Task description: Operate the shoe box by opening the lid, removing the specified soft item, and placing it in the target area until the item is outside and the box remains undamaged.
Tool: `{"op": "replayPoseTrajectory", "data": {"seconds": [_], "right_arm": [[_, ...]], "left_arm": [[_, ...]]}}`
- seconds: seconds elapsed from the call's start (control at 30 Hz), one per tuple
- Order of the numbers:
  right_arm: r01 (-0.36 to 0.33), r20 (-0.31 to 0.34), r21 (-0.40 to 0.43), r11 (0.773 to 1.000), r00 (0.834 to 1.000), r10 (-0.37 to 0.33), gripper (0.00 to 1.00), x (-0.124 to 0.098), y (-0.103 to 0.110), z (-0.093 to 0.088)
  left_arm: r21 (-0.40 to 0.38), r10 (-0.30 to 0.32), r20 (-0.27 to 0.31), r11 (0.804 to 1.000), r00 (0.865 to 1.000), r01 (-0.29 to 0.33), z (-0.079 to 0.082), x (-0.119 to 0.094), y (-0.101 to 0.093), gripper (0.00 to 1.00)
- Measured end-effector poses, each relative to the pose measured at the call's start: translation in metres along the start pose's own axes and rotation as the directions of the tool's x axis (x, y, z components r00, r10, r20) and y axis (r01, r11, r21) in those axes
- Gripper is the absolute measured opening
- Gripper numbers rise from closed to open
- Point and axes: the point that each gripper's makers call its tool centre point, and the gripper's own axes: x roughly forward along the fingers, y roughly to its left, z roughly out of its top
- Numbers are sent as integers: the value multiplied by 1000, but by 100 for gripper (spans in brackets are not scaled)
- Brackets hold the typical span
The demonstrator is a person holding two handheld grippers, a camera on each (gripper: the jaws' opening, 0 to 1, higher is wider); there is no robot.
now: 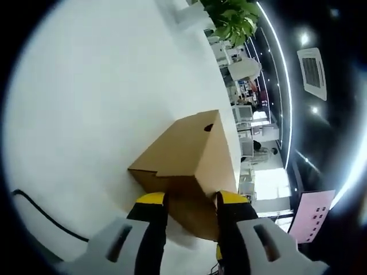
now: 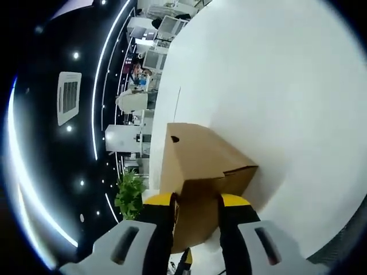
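Observation:
A brown cardboard shoe box (image 1: 189, 143) lies with its lid down on the white table (image 1: 86, 86); a small dark hole (image 1: 208, 127) marks one side. My left gripper (image 1: 191, 197) stands at the box's near end. Its yellow-tipped jaws are apart and cardboard shows between them. In the right gripper view the same box (image 2: 198, 154), with its hole (image 2: 175, 138), rests on the table (image 2: 275, 69). My right gripper (image 2: 196, 199) is at this end in the same way, jaws apart with the box's end face between them. The box's contents are hidden.
A black cable (image 1: 40, 215) runs across the table near the left gripper. Past the table's edge are a green plant (image 1: 235, 17) (image 2: 129, 195), office desks with monitors (image 2: 152, 57) and a pink sign (image 1: 312, 212).

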Motion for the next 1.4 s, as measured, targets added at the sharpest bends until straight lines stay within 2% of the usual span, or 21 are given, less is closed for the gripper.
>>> {"op": "replayPoseTrajectory", "data": {"seconds": [0.37, 0.5, 0.67, 0.93, 1.17, 1.4], "right_arm": [[63, 28, 41, 997, 998, -64, 27, -5, 5, 2], [70, 30, 43, 997, 997, -72, 26, -8, 9, 2], [61, 38, 70, 996, 997, -63, 26, -11, 14, 2], [26, 46, 113, 993, 998, -31, 25, -15, 20, 5], [-18, 64, 75, 997, 998, 13, 25, -17, 24, 7], [-39, 69, 74, 996, 997, 34, 25, -17, 26, 8]], "left_arm": [[75, 14, 9, 997, 1000, -15, 1, -9, -10, 33], [71, 30, -4, 997, 1000, -30, 2, -12, -14, 33], [67, 62, -22, 996, 998, -60, 3, -14, -21, 32], [52, 52, -3, 997, 999, -52, 3, -16, -25, 32], [42, 50, 0, 998, 999, -50, 3, -15, -28, 32], [41, 34, 8, 999, 999, -34, 3, -14, -31, 32]]}}
